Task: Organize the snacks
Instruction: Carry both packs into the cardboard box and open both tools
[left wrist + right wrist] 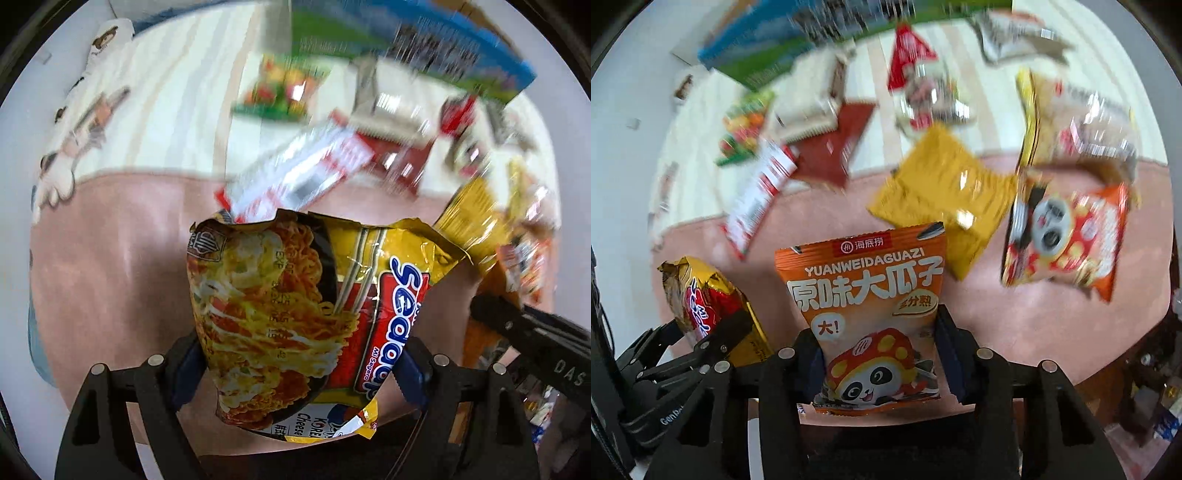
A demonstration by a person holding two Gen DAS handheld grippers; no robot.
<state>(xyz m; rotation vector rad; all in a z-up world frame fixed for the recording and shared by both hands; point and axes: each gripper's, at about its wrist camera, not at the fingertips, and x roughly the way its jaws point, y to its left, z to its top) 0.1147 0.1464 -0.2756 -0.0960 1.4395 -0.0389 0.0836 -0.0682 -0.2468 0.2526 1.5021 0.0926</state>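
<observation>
A yellow and red instant noodle packet [295, 314] hangs above the pink mat [129, 240], and my left gripper [299, 358] is shut on its lower part, the blue pads pressing both sides. The right wrist view shows that same noodle packet [705, 295] at lower left, still in the left gripper [713, 339]. My right gripper [881, 354] is shut on an orange sunflower seed packet [864, 288] with a panda on it, held upright over the mat. One black finger of the right gripper [517, 325] pokes in at the right edge of the left wrist view.
Loose snacks lie blurred on the pink mat [997, 332] and a striped cream cloth [879, 92]: a yellow packet [942, 192], an orange panda packet [1067, 236], a long red and white box [757, 195], a dark red packet [834, 151]. A blue and green box [764, 48] stands behind.
</observation>
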